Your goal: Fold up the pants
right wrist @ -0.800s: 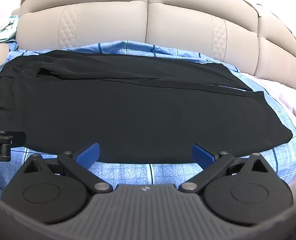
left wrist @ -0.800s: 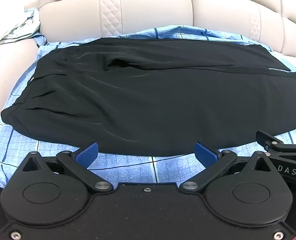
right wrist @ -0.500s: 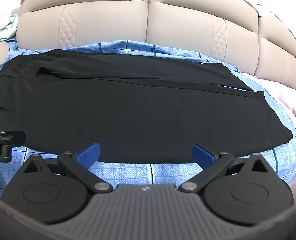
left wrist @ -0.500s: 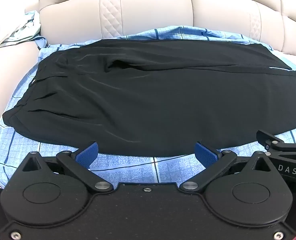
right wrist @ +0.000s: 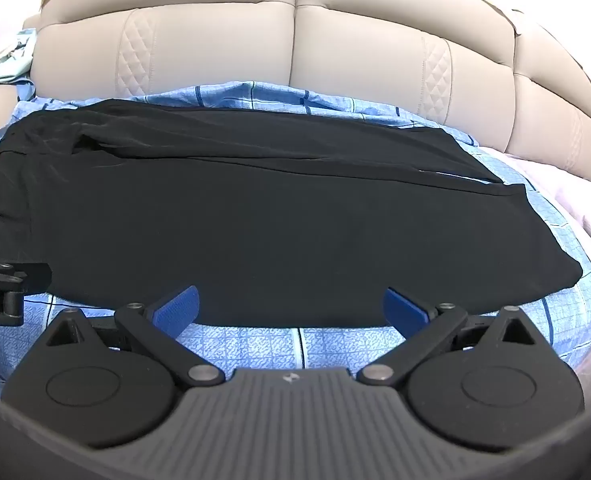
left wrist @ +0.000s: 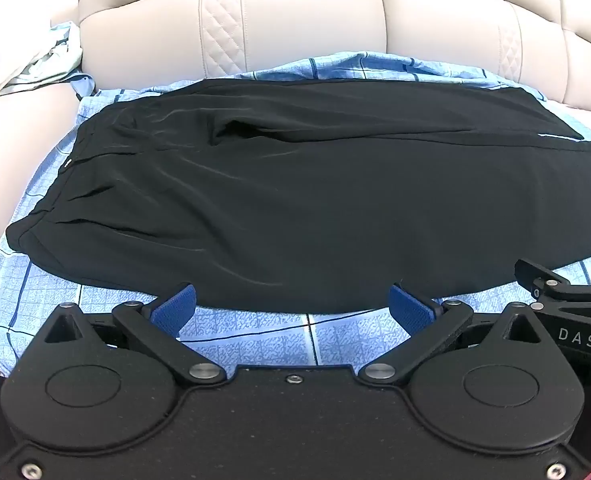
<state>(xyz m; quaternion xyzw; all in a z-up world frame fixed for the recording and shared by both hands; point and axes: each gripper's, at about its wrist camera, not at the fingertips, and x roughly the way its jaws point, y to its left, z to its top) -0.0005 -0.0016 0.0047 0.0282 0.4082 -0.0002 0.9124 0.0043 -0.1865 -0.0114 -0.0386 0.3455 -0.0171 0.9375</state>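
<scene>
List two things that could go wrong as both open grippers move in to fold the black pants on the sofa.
1. The pants lie on a loose blue checked sheet; the left gripper or right gripper might pinch the sheet along with the hem.
2. The waist end is already rumpled, so folding now may lock in those creases.

Before you, a blue checked sheet [left wrist: 251,332] covers the bed beneath a beige padded headboard [right wrist: 295,48] with diamond-stitched panels. A pale green garment [left wrist: 51,64] lies crumpled at the far left, beside the headboard's end.
</scene>
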